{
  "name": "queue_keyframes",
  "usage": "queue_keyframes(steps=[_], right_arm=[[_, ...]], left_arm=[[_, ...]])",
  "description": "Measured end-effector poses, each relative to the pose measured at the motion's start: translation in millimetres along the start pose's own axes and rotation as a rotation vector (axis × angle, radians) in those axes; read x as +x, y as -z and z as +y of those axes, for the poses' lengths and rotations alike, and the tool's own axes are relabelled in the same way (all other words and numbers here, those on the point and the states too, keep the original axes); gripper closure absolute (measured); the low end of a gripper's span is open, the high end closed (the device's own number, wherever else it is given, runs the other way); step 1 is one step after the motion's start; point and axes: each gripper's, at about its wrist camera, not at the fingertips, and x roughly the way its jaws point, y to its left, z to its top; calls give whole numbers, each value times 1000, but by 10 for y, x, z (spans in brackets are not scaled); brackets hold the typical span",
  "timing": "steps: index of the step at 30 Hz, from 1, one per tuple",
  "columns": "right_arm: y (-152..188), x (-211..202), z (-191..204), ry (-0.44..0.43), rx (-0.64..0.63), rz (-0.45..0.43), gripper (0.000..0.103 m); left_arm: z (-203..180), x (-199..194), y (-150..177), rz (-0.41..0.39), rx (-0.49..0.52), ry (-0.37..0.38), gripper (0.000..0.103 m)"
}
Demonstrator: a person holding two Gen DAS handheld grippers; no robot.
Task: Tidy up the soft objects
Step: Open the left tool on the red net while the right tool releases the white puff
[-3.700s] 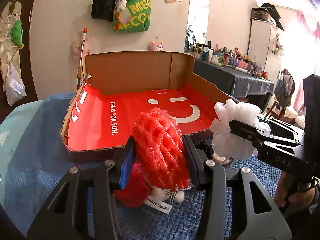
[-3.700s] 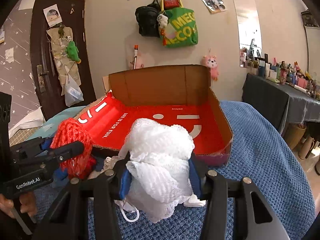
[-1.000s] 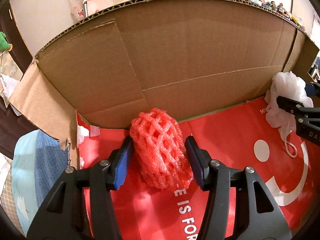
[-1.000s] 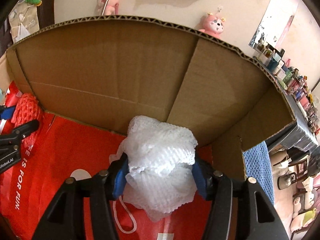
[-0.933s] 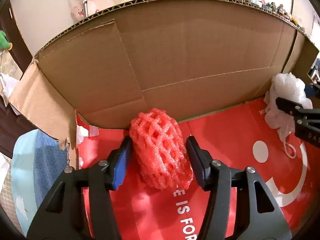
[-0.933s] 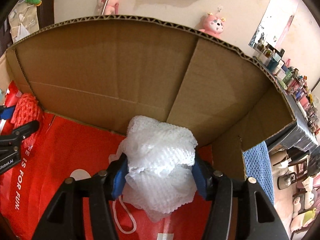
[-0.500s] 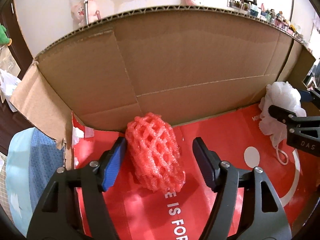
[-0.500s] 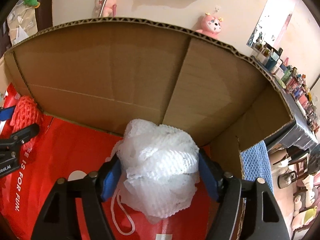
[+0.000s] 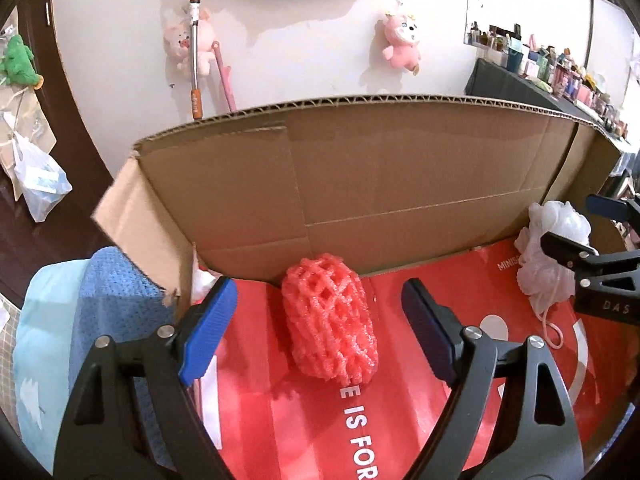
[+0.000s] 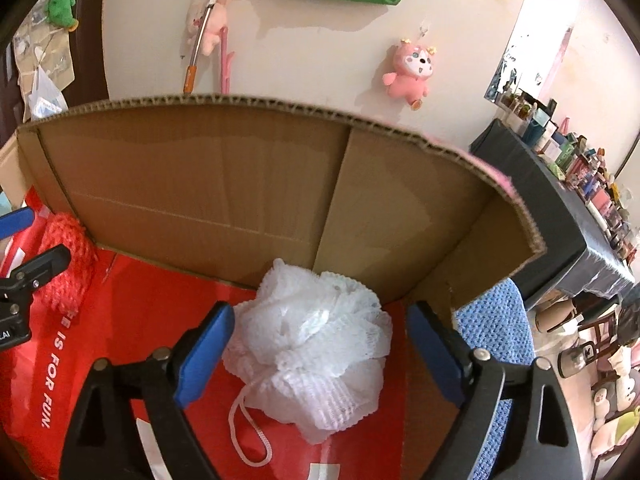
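Observation:
A red foam net sleeve lies on the red floor of the cardboard box, near its back wall on the left. My left gripper straddles it with jaws opening, blue pads clear of the foam on both sides. A white mesh bath pouf with a looped cord rests in the box's back right corner. My right gripper is around it, jaws opening; whether the pads still touch it I cannot tell. Each view also shows the other pair: the pouf and right gripper, the sleeve and one left gripper finger.
The box stands on a blue knitted blanket, which also shows past its right wall. Tall cardboard walls close the back and the sides. Pink plush toys hang on the wall behind. A dark table with bottles stands at the right.
Both grippers have gone from shut on their objects to wide open. The red sleeve and the white pouf now lie on the box floor. The left gripper has drawn back and risen slightly.

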Motion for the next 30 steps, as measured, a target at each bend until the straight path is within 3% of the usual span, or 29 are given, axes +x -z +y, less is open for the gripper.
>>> queue_keyframes(steps=[13, 16, 19, 30], right_arm=[[-28, -454, -10, 18, 5, -110, 3], [-23, -641, -22, 19, 11, -151, 0], [1, -822, -43, 17, 17, -190, 0], [372, -1525, -170, -37, 85, -333, 0]], left_arm=[[12, -519, 36, -103, -44, 18, 19], [-23, -700, 67, -139, -47, 11, 14], [-48, -916, 111, -193, -55, 1, 8], [-211, -1795, 396, -400, -38, -28, 4]])
